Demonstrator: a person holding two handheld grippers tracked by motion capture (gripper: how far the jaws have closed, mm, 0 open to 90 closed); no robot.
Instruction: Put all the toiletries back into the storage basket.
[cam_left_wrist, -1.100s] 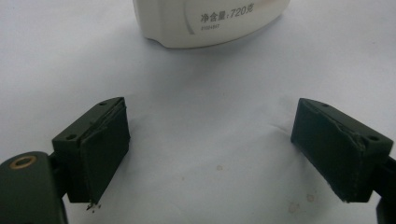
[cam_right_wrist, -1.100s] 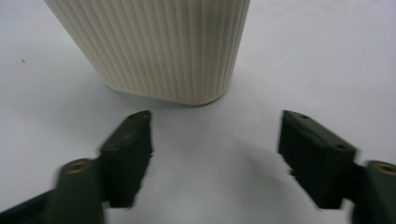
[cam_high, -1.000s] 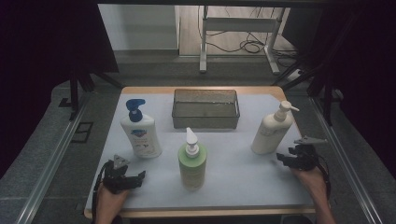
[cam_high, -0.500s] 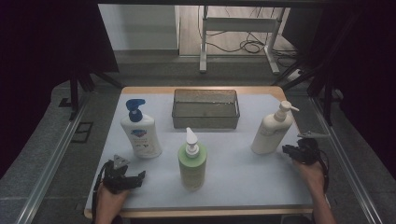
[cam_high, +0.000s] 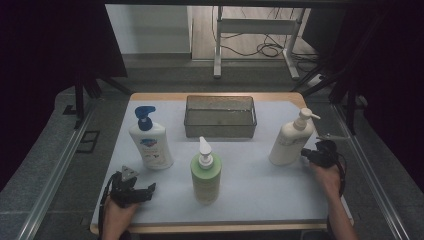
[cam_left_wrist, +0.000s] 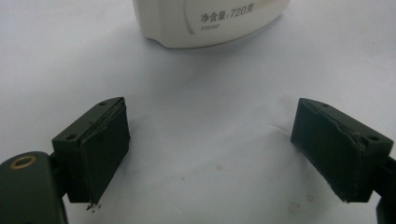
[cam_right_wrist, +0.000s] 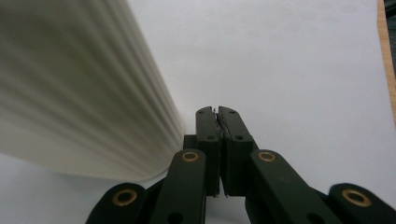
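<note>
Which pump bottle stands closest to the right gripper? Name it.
The cream pump bottle at the table's right side, just beside the right gripper. The green-bodied bottle stands mid-table and the blue-pump bottle far over on the left.

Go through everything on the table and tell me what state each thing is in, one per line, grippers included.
Wire basket: upright, looks empty.
Blue-pump bottle: upright, not held.
Green bottle: upright, not held.
Cream bottle: upright, not gripped.
Left gripper: jaws wide open, empty, low over the table cover.
Right gripper: jaws shut, empty, close beside the cream bottle; whether it touches, I cannot tell.
</note>
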